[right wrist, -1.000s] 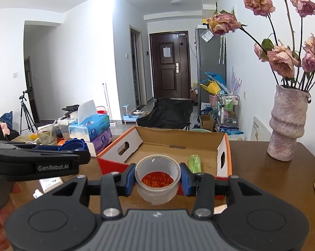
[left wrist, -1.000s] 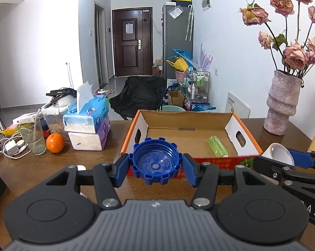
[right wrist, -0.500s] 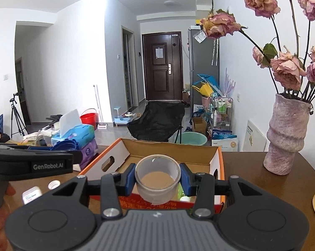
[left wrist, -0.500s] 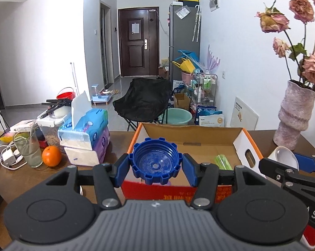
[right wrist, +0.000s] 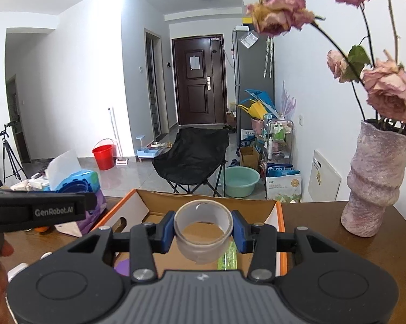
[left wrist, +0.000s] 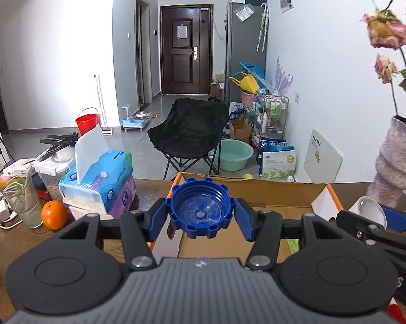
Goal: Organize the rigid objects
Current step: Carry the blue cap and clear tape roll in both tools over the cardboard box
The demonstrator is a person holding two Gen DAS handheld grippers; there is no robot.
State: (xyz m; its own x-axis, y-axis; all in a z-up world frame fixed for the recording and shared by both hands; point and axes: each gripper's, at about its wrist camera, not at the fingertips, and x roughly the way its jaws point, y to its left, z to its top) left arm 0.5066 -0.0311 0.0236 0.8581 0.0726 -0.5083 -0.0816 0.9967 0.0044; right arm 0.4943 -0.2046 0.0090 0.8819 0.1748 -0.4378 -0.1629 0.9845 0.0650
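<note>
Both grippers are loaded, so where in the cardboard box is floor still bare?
Bare brown floor of the cardboard box lies ahead of the tape roll; a green packet and a purple item crowd its near edge.

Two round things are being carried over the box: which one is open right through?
The tape roll in the right gripper: the box floor shows through its ring. The blue cap in the left gripper has a closed bottom.

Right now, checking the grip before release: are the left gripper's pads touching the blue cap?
Touching. The left wrist view shows both blue pads pressed against the blue cap sides.
</note>
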